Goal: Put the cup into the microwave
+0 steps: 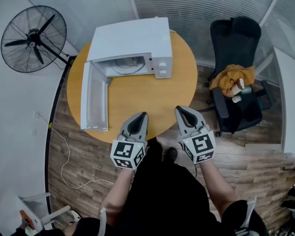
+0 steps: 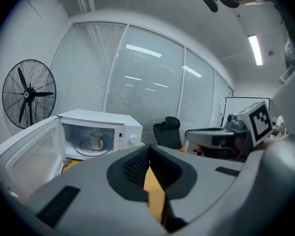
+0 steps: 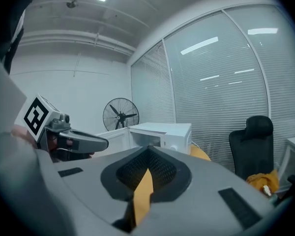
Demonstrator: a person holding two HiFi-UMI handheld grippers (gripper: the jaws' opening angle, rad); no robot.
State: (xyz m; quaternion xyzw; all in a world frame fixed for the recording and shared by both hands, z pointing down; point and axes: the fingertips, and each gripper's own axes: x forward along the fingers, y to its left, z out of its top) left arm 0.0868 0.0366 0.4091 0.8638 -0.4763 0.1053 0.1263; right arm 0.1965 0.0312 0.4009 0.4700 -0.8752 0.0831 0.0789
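A white microwave [image 1: 132,43] stands at the back of a round orange table [image 1: 147,97], its door [image 1: 94,97] swung fully open toward me on the left. In the left gripper view a pale cup [image 2: 97,140] stands upright on the glass turntable inside the microwave [image 2: 103,127]. My left gripper [image 1: 140,117] and right gripper [image 1: 183,111] hover side by side over the table's near edge, well short of the microwave. Both are shut with nothing between the jaws; only a thin wedge of table shows behind each.
A black floor fan [image 1: 34,38] stands at the far left. An office chair [image 1: 236,73] with a yellow cloth [image 1: 233,77] on its seat sits to the right of the table, and a white desk [image 1: 290,102] edges the right side. A white cable [image 1: 64,156] lies on the wooden floor.
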